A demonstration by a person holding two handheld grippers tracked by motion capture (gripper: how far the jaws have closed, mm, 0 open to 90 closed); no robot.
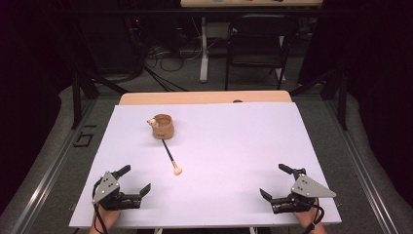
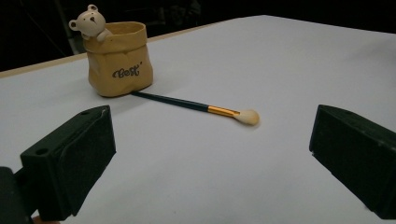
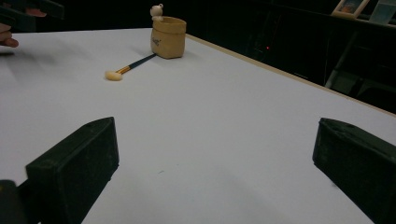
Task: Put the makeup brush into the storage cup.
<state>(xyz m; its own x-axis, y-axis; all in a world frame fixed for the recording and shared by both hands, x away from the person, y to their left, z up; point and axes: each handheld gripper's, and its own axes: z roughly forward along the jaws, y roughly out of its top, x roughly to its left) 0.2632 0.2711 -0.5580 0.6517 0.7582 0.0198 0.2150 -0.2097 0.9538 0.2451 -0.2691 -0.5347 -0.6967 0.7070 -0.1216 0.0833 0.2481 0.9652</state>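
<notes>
Nothing is started yet, by the look of it. Brush (image 1: pixel 170 157) is seen lying flat on surface (image 1: pixel 234 161), handle end touching bear pot (image 1: pixel 162 126). Left gripper (image 1: pixel 136 179) & right gripper (image 1: pixel 275 180) are held wide apart, unloaded, well short of brush. Pickup & potting are judged still to do.

The tan, bag-shaped ceramic pot (image 2: pixel 119 60) carries dark script lettering and a cream bear figure (image 2: pixel 88 22) on its rim. The slim makeup brush (image 2: pixel 196 105) has a dark green handle, gold ferrule and cream tip. The white tabletop (image 1: pixel 234 146) is plain, wood-edged.
</notes>
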